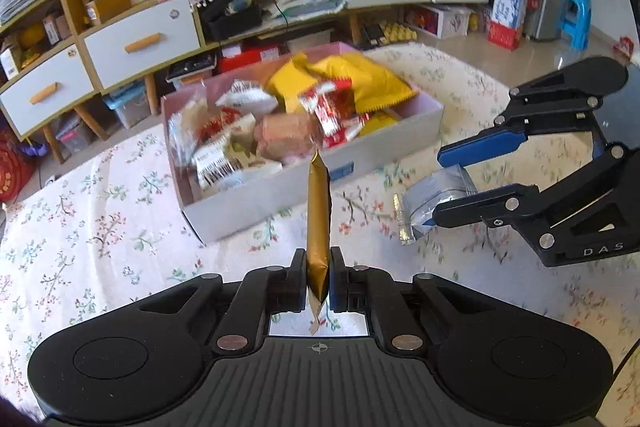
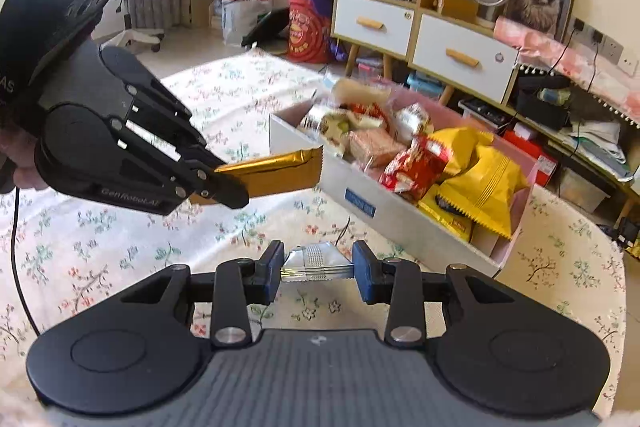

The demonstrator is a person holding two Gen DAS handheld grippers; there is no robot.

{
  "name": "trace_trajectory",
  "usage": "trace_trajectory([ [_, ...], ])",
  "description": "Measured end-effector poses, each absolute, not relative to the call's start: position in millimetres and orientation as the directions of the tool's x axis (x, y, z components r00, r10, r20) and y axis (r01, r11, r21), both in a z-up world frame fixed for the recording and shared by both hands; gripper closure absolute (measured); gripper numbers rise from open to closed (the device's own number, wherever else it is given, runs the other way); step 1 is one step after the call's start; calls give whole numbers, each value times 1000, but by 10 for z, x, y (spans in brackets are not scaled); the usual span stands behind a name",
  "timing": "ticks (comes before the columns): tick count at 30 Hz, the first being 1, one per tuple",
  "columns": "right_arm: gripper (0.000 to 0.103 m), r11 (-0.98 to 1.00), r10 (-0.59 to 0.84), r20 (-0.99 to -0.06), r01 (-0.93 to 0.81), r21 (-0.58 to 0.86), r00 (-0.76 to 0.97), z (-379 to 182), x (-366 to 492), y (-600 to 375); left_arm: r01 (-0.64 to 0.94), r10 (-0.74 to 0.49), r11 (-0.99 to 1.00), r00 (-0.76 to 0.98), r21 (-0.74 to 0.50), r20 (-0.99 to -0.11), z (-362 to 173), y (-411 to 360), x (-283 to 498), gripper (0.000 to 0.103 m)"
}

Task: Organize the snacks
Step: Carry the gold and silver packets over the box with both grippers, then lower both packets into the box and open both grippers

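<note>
Two handheld grippers carry snacks toward a cardboard box (image 1: pixel 376 163) of packets on a floral-clothed table (image 1: pixel 100 227). The left gripper (image 1: pixel 319 279) has its jaws clamped tight on a gold snack bar (image 1: pixel 319 211), which sticks out ahead of them, its far end near the box's front wall. The right gripper (image 2: pixel 319 269) holds a silver foil packet (image 2: pixel 316 261) across narrowly parted jaws, just short of the box. Likely best practice: clear the rim fully before releasing, one packet at a time, into a gap among the packets.
</note>
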State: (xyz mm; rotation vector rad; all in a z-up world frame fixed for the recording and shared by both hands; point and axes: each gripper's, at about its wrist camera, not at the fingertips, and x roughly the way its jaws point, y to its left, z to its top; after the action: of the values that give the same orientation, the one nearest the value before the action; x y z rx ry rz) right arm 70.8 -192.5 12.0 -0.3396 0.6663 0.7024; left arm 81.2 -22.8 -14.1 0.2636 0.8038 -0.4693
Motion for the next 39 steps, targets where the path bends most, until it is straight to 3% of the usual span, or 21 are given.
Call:
trace_trajectory([
  [14,69,856,420,-549,-517,-25,722,282,1083,-2128,430,-315,903,657,-2,-686,127,-322,1235,95],
  [23,69,921,288,-593,-388,-45,752,-27,1390,-2215,349,-246,937,698,19,-673,12,-487,1680,95],
  [37,69,924,239,-620,-372,-92,747,-169,1435,-2218,324,-206,945,689,40,-695,-155,-716,2100,95],
  [39,68,926,234,-622,-366,-92,748,-159,1430,-2216,327,-211,944,698,42,-684,-178,-732,2100,88],
])
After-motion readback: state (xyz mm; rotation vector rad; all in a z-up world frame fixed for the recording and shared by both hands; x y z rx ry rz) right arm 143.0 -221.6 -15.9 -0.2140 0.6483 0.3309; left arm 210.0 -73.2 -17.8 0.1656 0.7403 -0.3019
